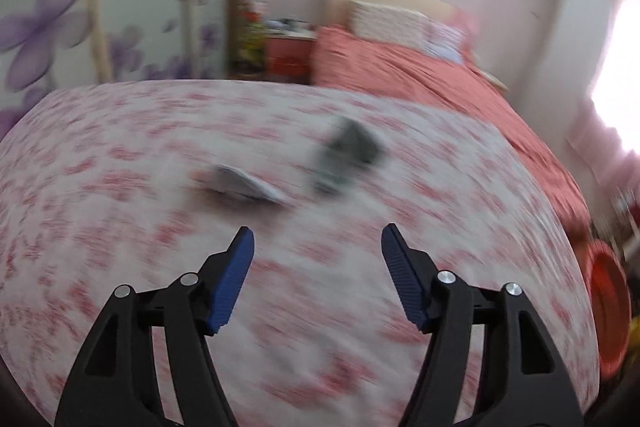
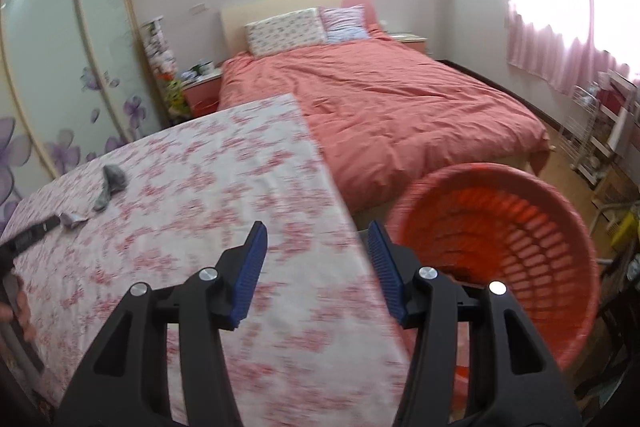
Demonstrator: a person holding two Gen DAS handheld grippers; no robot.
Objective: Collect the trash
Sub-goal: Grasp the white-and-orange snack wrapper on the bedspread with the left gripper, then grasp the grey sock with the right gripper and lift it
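I held the left gripper (image 1: 317,239) over the floral-covered surface (image 1: 120,227), jaws apart and empty. Ahead of it lay a crumpled white scrap (image 1: 244,185) and a grey wad (image 1: 348,151), near each other. The right gripper (image 2: 318,235), jaws apart and empty, hung at the surface edge beside the red basket (image 2: 500,227).

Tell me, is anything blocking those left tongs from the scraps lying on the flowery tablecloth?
Nothing visible does. The open left tongs face bare red-and-white floral tablecloth, with the small white crumpled paper scrap and the grey crumpled rag lying just beyond them.
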